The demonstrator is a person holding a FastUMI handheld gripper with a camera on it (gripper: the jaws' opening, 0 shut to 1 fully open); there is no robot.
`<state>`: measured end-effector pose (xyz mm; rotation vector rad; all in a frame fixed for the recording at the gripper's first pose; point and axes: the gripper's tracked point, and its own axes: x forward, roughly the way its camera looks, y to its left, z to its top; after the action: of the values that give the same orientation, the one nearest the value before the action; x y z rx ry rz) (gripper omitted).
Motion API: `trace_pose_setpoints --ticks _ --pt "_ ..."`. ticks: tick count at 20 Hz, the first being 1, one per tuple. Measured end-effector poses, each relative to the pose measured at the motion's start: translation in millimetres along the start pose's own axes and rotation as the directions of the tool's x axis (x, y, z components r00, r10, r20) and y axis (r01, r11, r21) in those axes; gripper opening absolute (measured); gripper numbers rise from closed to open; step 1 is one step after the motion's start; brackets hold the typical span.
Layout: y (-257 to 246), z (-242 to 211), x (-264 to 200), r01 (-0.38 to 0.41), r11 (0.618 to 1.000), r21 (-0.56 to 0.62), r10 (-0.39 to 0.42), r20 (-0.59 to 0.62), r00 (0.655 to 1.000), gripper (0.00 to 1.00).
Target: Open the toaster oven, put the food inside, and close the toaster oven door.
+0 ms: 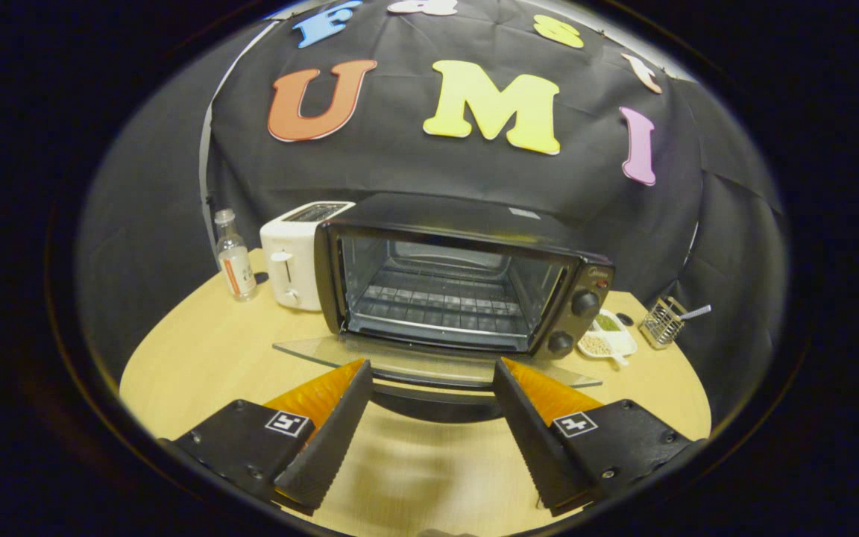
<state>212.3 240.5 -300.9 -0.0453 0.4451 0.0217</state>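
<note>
One toaster oven (pixel 459 283) — door (pixel 429 362) down, one toaster (pixel 294 257), one bottle (pixel 235 257), fingers (pixel 433 373) wide — empty.

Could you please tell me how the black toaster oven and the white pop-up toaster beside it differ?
The black toaster oven is the larger, wider box; the white pop-up toaster is smaller and narrower. The oven opens at the front, its glass door folded down flat, showing a wire rack; the toaster has slots on top. The oven has round knobs, the toaster a side lever. Both stand on the wooden table. The hand-held gripper is open, short of the door.
</note>
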Motion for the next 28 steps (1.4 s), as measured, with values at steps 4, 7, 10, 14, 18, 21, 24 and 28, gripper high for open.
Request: trace_pose_setpoints --ticks 4,7,10,14,18,21,24,28 --pt "4 -18 -1 -0.005 1.0 -0.005 0.005 -0.02 1.0 1.0" --pt "7 -31 0 -0.015 1.0 -0.017 0.014 -0.045 0.999 1.0" --pt "10 -55 5 -0.022 1.0 -0.005 0.022 -0.093 0.995 1.0" --pt "12 -83 15 -0.024 1.0 0.01 0.025 -0.158 0.987 1.0" --pt "13 -95 21 -0.027 1.0 0.01 0.029 -0.172 0.985 1.0" --pt "12 -94 21 -0.036 0.999 0.004 0.036 -0.168 0.985 1.0" --pt "10 -83 10 -0.056 0.998 -0.009 0.055 -0.14 0.989 1.0" --pt "-21 -61 -11 -0.081 0.996 -0.039 0.076 -0.098 0.992 1.0"
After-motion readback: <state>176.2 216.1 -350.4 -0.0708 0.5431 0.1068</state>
